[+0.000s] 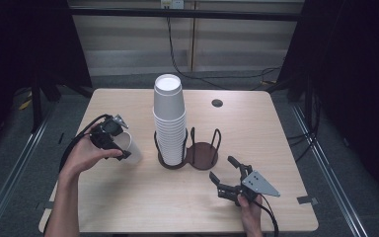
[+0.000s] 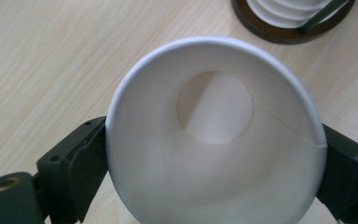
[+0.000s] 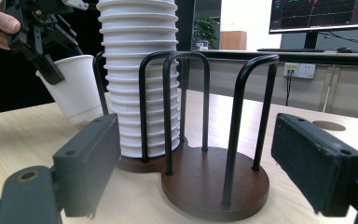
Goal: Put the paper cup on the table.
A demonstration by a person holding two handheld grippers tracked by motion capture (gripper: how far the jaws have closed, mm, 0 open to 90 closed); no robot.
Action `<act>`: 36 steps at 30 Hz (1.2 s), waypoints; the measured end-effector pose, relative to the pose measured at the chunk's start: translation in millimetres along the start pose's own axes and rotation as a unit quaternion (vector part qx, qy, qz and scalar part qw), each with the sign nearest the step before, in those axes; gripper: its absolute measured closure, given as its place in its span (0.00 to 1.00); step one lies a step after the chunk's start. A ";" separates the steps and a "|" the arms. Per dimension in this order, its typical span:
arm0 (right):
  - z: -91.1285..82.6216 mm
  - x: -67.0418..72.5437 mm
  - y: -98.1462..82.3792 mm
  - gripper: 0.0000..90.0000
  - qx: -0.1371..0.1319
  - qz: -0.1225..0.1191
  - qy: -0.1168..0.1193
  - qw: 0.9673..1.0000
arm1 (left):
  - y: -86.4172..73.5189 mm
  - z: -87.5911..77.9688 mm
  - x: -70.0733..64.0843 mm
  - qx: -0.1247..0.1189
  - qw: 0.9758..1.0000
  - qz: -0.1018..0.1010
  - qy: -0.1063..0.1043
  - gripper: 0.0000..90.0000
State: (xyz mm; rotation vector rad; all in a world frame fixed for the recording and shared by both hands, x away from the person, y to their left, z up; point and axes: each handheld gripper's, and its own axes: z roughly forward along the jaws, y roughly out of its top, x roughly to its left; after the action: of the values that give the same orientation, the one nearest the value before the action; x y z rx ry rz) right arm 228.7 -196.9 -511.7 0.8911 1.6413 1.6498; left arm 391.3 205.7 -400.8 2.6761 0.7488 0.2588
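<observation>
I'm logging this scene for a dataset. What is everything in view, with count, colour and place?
cup: one, white, tilted, gripped at its rim by the left tool, left of the stack.
cup stack: one tall stack, white, in the holder's left bay.
holder: one, dark brown base with black wire hoops, table centre; right bay empty.
table: one, light wood, with a dark round hole near the far edge.
monitor: one, dark screen, background of the right gripper view.
left tool: black, shut on the cup's rim.
right tool: black, open, near the table's right front, facing the holder.
hands: two, one on each tool.
</observation>
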 end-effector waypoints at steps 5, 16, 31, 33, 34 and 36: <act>0.0 0.0 0.0 0.17 0.000 0.000 0.000 1.000 | 3.7 3.8 1.4 0.021 1.000 -0.004 0.007 0.09; -0.1 0.1 0.0 0.17 0.000 0.000 0.000 1.000 | 9.0 16.2 0.0 0.007 1.000 -0.004 0.018 0.06; 0.0 0.0 0.0 0.17 0.000 0.000 0.000 1.000 | 5.2 33.1 0.3 0.020 1.000 0.002 0.009 0.04; 0.0 0.0 0.0 0.17 0.000 0.000 0.000 1.000 | 2.8 35.2 0.7 0.020 1.000 0.002 0.006 0.04; 0.0 0.0 0.0 0.17 0.000 0.000 0.000 1.000 | 1.3 36.3 0.8 0.019 1.000 0.001 0.006 0.05; 0.0 0.0 0.0 0.17 0.000 0.000 -0.001 1.000 | -2.2 38.0 2.0 0.013 1.000 -0.004 0.000 0.07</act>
State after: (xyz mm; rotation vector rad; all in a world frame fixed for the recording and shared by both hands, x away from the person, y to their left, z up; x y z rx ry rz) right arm 228.6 -196.9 -511.7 0.8922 1.6409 1.6489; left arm 402.0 197.8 -436.6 2.6962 0.7669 0.2481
